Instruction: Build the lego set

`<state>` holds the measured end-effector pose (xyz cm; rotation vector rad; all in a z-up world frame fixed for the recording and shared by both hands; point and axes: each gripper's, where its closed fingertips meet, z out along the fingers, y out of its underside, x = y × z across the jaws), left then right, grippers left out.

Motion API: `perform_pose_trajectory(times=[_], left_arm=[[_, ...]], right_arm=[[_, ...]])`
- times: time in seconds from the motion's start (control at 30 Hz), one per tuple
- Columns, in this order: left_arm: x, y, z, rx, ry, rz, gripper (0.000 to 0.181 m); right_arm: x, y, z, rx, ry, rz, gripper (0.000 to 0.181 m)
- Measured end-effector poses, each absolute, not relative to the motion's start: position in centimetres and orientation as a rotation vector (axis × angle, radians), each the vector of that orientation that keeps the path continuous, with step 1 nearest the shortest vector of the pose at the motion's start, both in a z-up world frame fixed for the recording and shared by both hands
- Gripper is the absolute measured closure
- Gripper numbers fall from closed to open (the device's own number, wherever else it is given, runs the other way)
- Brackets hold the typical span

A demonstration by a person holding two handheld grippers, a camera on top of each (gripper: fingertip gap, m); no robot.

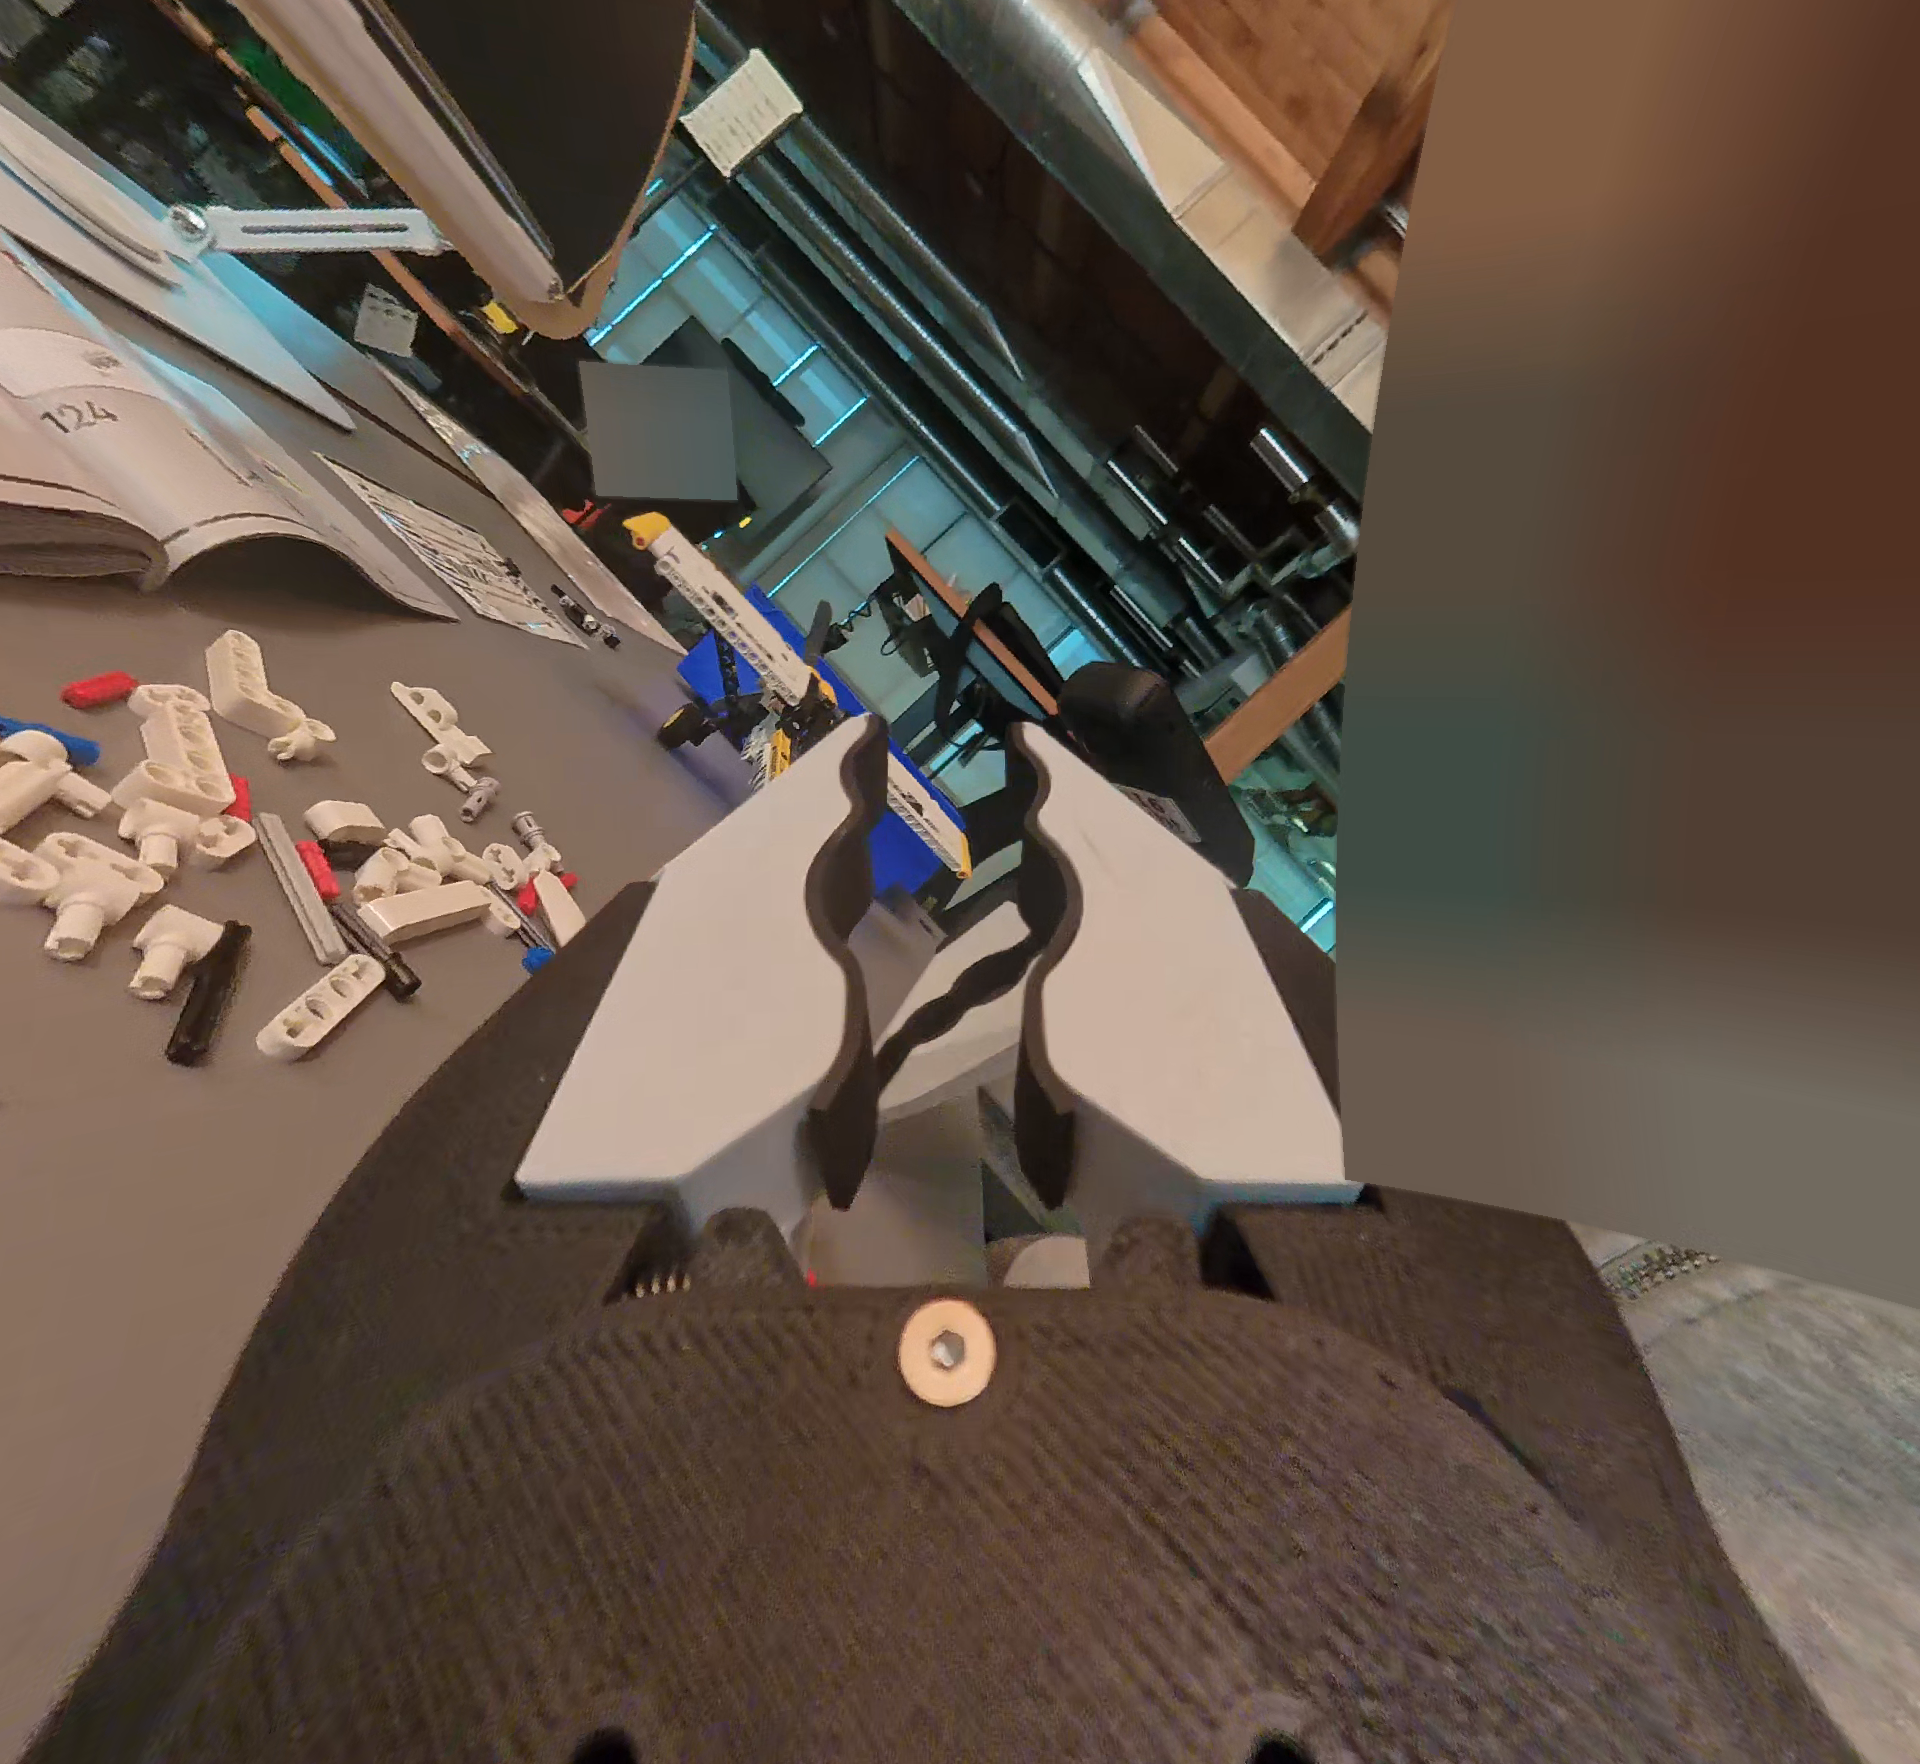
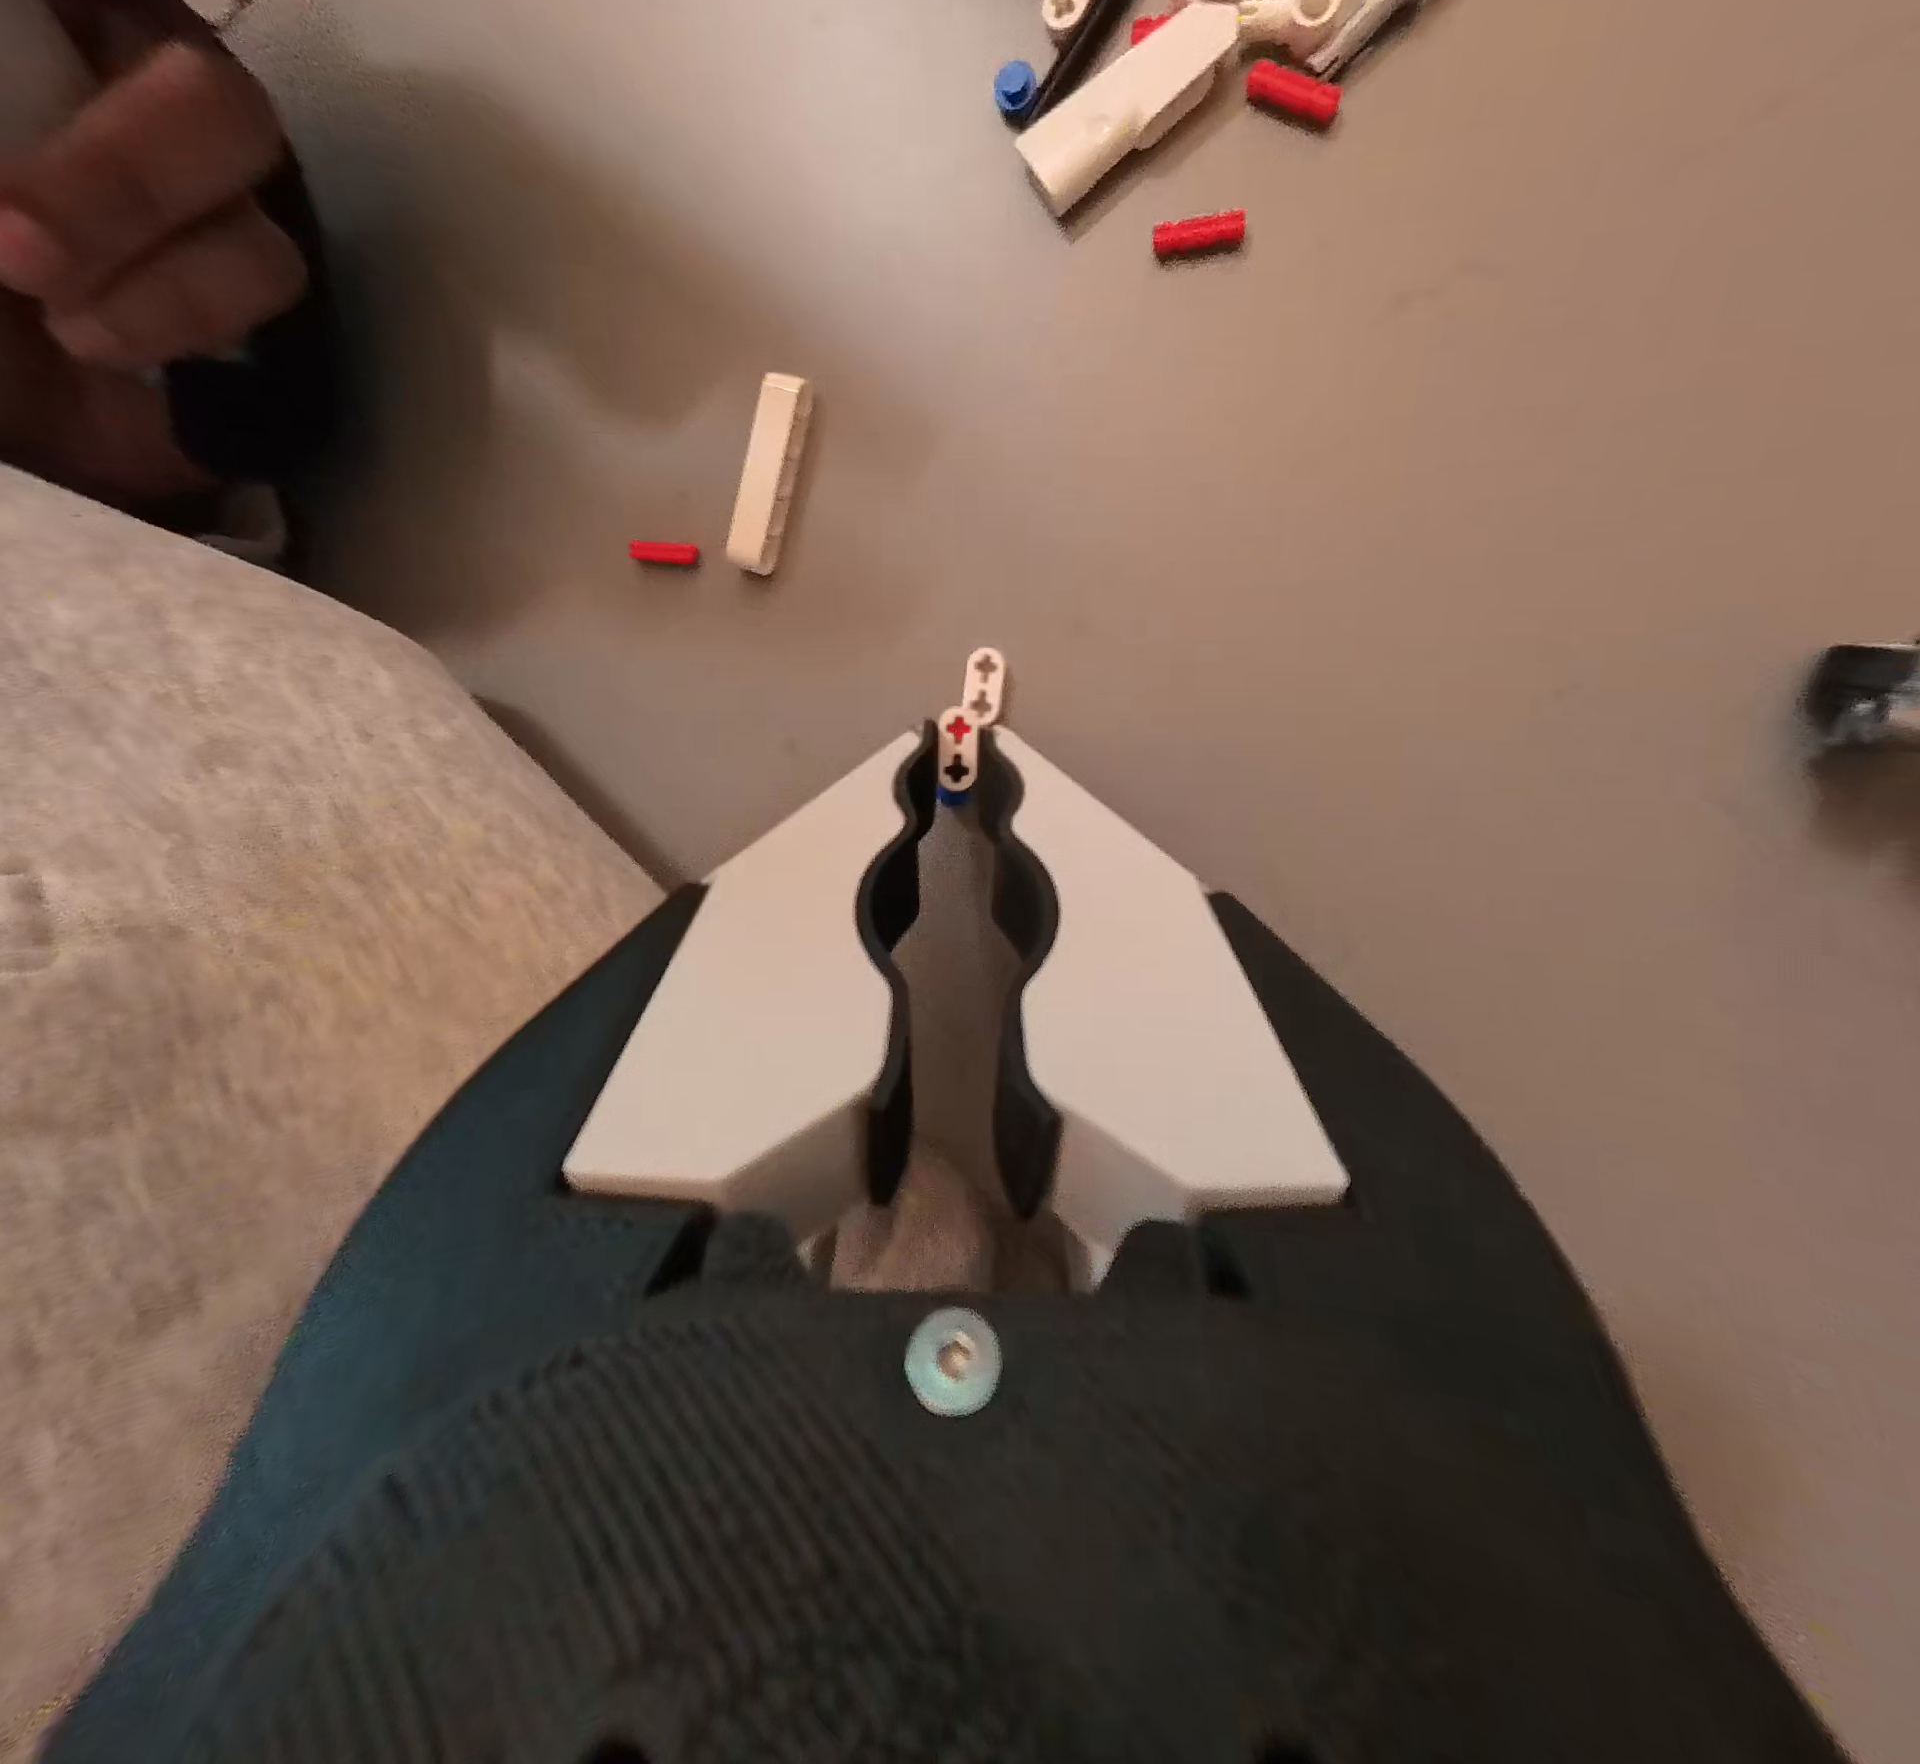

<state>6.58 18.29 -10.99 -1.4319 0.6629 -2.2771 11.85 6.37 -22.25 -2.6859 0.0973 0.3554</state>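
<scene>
White two-hole liftarm pieces (image 2: pixel 968 727), joined by red and black axles, are pinched at the tips of the right claw (image 2: pixel 961 758) above the grey desk (image 2: pixel 1455 571). Left claw (image 1: pixel 940 758) stands apart, empty, tilted upward; loose parts (image 1: pixel 260 841) lie at left of frame.

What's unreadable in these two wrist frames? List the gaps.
- Left wrist view: a large mosaic patch covers the right side; nothing behind it shows.
- Left wrist view: the left gripper is open; the model beyond is partly hidden by its fingers.
- Right wrist view: the small assembly in the right gripper is tiny; its lower end is hidden.
- Right wrist view: the hand is blurred and cut off.
</scene>
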Motion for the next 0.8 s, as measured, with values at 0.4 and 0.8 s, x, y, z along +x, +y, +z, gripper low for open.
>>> perform_pose_trajectory(times=[0.4,0.8], left_arm=[[6.2,18.9,-10.8,-1.422,0.588,-2.366,0.161],[6.3,18.9,-11.0,-1.433,0.584,-2.367,0.160]], right_arm=[[13.1,6.9,-21.2,-2.723,-0.115,0.172,0.175],[12.7,7.0,-21.6,-2.689,-0.674,-0.043,0.175]])
